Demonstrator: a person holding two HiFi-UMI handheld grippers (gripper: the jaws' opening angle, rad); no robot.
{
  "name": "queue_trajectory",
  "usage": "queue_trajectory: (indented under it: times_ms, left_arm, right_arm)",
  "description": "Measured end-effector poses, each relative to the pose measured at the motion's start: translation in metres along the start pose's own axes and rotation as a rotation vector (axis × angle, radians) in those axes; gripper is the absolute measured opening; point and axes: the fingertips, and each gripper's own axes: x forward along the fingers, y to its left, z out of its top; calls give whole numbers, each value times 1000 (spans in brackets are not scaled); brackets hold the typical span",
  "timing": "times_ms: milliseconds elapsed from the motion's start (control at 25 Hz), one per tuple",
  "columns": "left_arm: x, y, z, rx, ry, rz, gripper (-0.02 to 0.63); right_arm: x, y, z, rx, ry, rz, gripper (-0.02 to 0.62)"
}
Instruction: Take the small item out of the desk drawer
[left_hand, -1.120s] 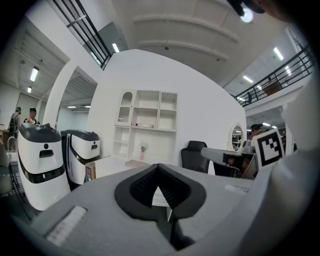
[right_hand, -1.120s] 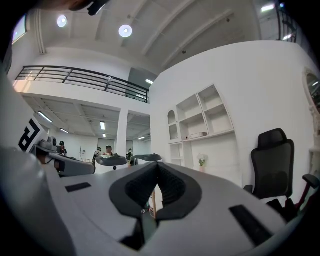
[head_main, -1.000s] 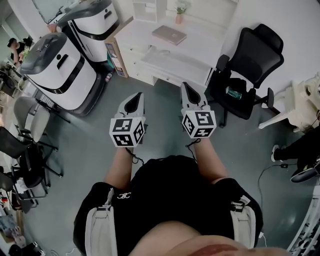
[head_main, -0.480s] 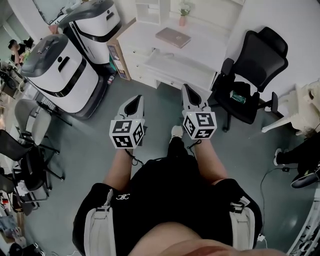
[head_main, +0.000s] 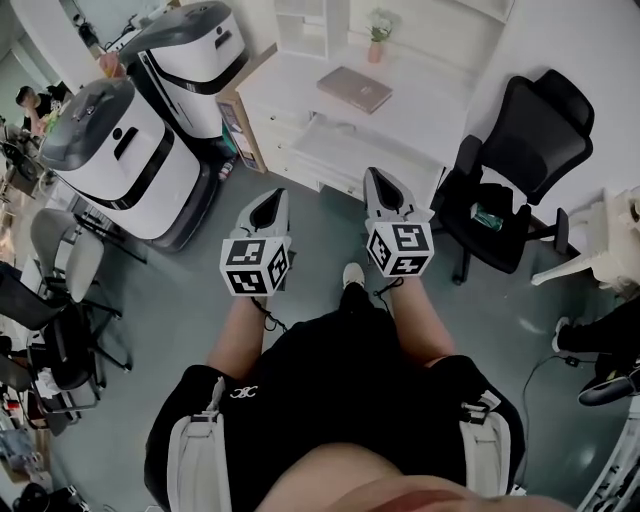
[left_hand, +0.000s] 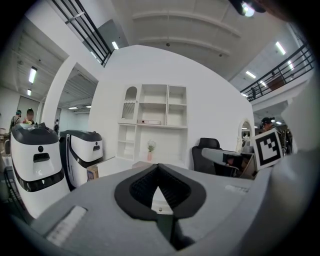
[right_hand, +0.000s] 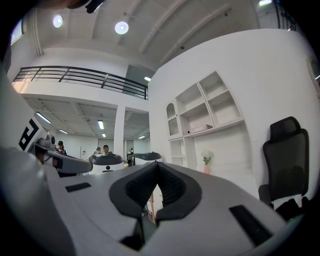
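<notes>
Head view: the person stands on the grey floor (head_main: 180, 300) with the left tool (head_main: 268, 200) and right tool (head_main: 381, 182) held out side by side, both pointing at the white tabletop (head_main: 300, 85) ahead. Its drawers (head_main: 285, 140) look shut, so the small item can't be seen. A brownish book (head_main: 354, 88) lies on top. A black chair (head_main: 520, 140) sits just to the right, and two white machines (head_main: 110, 150) are off to the left.

Left gripper view: tool clenched, tips together, nothing between them, shelves (left_hand: 155, 105) well ahead.

Right gripper view: same deal, clenched and empty.
</notes>
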Motion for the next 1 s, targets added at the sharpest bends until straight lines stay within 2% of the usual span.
queue_trajectory:
  times_ms: [640,840,1000]
  left_arm:
    - [221,77,51,-48,18,91,14]
    - [263,96,51,-75,42,103,14]
    - [282,118,42,-75,81,92,14]
  right_arm:
    - [227,-108,1,-17,81,123,-3]
    - [275,-129,-11,-12,125,138,-3]
    - [299,-130,-27,-12,158,129,-3]
